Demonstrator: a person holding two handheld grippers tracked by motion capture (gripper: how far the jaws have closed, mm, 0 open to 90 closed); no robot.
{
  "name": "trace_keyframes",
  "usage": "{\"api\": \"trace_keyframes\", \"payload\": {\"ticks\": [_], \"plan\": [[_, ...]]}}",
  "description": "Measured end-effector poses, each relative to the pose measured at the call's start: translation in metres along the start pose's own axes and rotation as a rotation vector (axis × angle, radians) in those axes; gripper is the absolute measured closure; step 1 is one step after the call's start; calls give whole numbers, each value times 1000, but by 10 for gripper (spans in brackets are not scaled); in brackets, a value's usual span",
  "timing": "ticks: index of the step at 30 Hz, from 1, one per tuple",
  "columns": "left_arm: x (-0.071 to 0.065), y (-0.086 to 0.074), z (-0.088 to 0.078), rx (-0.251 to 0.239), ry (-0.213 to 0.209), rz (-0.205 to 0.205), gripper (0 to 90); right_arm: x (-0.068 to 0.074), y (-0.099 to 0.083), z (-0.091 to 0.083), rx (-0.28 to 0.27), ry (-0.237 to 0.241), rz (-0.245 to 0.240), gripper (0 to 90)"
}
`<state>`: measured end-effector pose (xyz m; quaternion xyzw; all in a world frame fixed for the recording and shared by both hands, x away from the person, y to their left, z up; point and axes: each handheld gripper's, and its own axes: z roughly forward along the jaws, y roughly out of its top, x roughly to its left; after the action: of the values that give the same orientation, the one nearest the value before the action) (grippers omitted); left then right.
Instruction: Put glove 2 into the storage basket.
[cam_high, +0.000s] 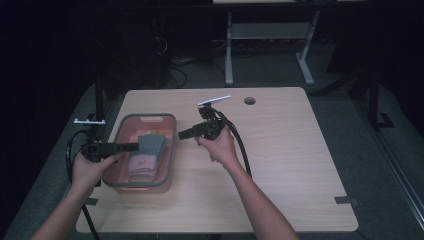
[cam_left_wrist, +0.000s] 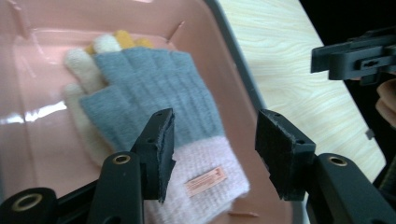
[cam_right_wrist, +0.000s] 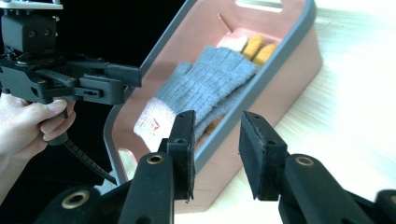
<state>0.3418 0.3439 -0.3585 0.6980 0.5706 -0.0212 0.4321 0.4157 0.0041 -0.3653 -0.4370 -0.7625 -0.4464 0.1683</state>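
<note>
Grey knit glove (cam_left_wrist: 154, 88), ribbed, with a pale pink cuff (cam_left_wrist: 205, 179) bearing a small sewn label, was recorded lying in the pink basin (cam_high: 170, 150) at the left centre of the high view. Beneath it a second glove (cam_left_wrist: 81, 70) of cream and mustard yarn was partly covered; its fingertips were seen at the upper left of the left gripper view.

Position: the grey glove's long axis was set along the basin's length, fingers toward the far handle end, cuff toward the near end.

Left gripper (cam_left_wrist: 212, 156): held over the basin's near part, jaws apart with nothing between the pads, the cuff lying directly below the gap. In the high view it (cam_high: 131, 146) was placed at the basin's left rim and was judged the nearer tool to the glove.

Right gripper (cam_right_wrist: 215, 149): jaws likewise parted and empty, held outside the basin's right wall, pointing across at the glove; in the high view it (cam_high: 184, 133) was seen just right of the basin.

Basin: smooth glossy plastic, rounded corners, grey rim band, slot handles at the ends.

Table (cam_high: 290, 150): pale wood-grain laminate, a round cable hole at the upper centre.
</note>
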Motion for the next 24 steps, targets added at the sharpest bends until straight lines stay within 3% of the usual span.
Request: {"api": "trace_keyframes", "payload": {"ticks": [7, 12, 24], "plan": [[-10, 2, 3, -12, -28, 18, 470, -8, -5, -11, -13, -8, 15, 640], [-18, 5, 8, -19, -70, 14, 459, -12, -8, -16, -17, -8, 22, 628], [-36, 7, 19, -14, -104, 42, 437, -24, -17, -33, -34, -26, 33, 605]]}}
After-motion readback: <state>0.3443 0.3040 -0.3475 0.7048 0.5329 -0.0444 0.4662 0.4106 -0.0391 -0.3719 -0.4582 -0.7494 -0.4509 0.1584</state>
